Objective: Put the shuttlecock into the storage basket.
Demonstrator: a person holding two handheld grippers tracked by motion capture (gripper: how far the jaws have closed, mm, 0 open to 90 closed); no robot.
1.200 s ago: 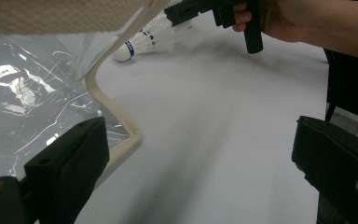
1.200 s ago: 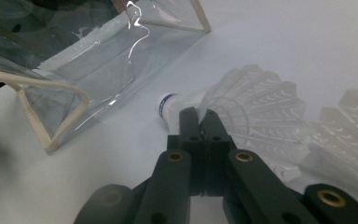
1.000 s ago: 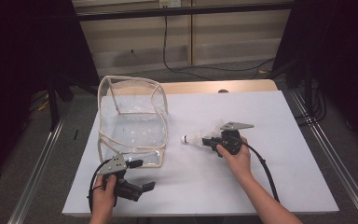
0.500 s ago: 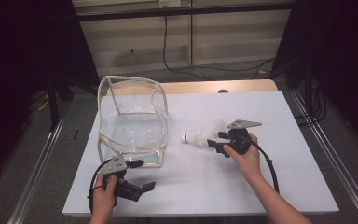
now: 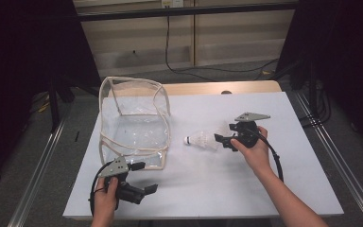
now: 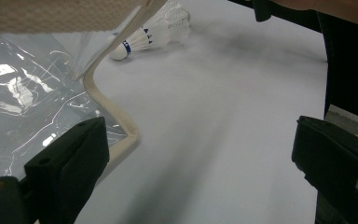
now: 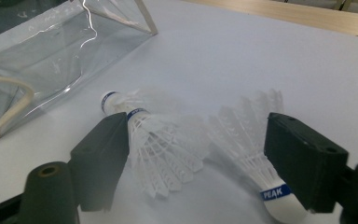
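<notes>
Table (image 5: 274,189) first: a flat white sheet over a wooden top, matt and smooth, giving the small things a plain bed to lie on. Next in size is the bag (image 5: 133,124), a soft box of clear, crinkly plastic edged in cream piping, standing at the left with its mouth up, likely so things can be dropped in. The left gripper (image 5: 142,178) sits low by the bag's near corner, its black fingers (image 6: 70,158) spread wide with nothing between them. The right gripper (image 5: 223,136) is raised just over two shuttlecocks; its fingers (image 7: 303,161) have just been opening and now stand apart, touching neither. One shuttlecock (image 7: 156,147) lies on the table beside the bag, cork towards it; the other (image 7: 256,149) lies the opposite way, feathery white skirts meeting, blue bands round rounded corks.
</notes>
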